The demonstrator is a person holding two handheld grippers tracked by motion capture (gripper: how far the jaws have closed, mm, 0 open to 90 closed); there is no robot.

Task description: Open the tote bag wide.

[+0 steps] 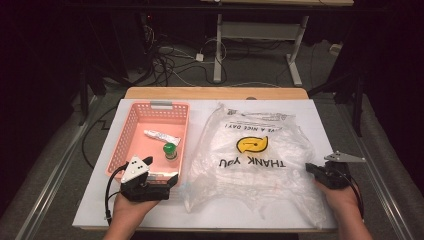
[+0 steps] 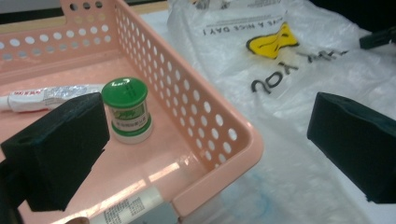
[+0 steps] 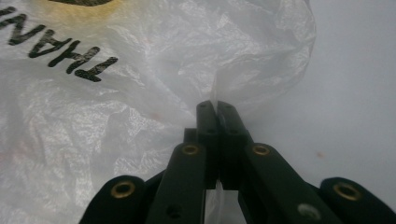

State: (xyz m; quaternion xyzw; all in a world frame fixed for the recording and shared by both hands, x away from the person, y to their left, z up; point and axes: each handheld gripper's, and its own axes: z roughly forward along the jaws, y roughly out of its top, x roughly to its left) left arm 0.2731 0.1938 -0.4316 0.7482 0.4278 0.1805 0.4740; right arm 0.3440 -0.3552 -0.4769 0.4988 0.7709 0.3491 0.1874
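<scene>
White table [image 1: 100,200] from above, plastic bag [image 1: 250,165] spread right of pink basket [image 1: 131,134]. Left gripper [image 2: 205,149] view: jaws gaping wide astride the basket's corner (green-capped jar [image 2: 127,110] inside). Right gripper [image 3: 217,108] view: clamped tight on a bag fold.

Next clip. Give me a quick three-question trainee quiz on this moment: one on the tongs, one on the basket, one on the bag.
1. True or false: the right tongs are shut on the bag.
2. Which stands upright in the basket? A) a jar with a green lid B) a red cup C) a blue bottle
3. Fill in: the left tongs stand open over the near corner of the ____.

Key: 1 true, a fold of the plastic is pinched between the pads. 2 A; a tube lies behind it. 3 basket.
</scene>
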